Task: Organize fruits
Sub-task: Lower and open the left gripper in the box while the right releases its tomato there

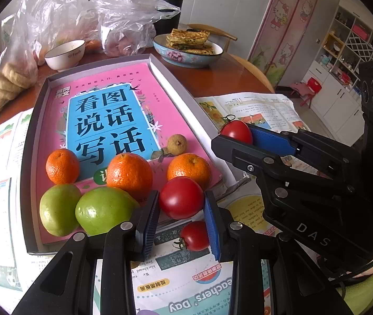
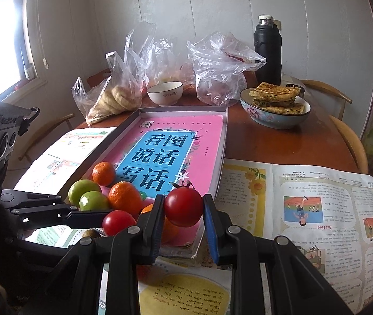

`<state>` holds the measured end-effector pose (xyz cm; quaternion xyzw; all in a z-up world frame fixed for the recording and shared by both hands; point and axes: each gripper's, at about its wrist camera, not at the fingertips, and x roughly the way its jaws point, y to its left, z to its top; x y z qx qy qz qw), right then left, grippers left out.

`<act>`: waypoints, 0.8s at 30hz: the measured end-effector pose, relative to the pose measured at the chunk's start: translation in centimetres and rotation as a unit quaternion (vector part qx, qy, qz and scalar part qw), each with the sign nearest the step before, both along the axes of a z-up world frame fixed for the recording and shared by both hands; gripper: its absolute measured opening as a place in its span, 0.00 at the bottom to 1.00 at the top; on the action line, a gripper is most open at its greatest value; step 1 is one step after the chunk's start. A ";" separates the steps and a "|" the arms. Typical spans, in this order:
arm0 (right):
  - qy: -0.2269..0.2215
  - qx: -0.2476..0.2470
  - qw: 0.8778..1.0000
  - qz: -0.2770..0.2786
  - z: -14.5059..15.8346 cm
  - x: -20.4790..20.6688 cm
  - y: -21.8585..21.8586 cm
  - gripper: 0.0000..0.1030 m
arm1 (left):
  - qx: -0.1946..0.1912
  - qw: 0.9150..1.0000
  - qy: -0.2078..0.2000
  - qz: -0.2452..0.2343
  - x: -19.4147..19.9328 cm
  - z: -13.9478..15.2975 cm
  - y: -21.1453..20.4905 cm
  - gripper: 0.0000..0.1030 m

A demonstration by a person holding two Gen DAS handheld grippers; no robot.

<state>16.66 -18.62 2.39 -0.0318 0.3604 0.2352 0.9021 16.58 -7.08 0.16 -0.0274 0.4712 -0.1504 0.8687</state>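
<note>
The right gripper (image 2: pixel 183 207) is clamping a glossy red stemmed tomato (image 2: pixel 184 206) at lower centre. The left gripper (image 1: pixel 181 204) is gaping around another tomato (image 1: pixel 181 197), its pads not visibly touching.

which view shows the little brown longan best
The left wrist view: the longan sits unobstructed on the pink book in the tray, behind the three oranges. In the right wrist view I cannot find it for certain; the right gripper and its tomato cover that area.
</note>
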 end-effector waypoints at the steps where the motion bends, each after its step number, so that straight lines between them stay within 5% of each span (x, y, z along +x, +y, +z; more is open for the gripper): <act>1: 0.002 0.003 1.000 0.001 0.0 0.0 0.0 0.28 | -0.002 1.000 0.001 -0.001 0.0 0.0 0.1 0.33; 24: 0.033 -0.021 0.999 0.013 -1.4 0.1 0.4 0.28 | -0.017 1.000 0.008 0.008 -0.2 -0.2 1.4 0.35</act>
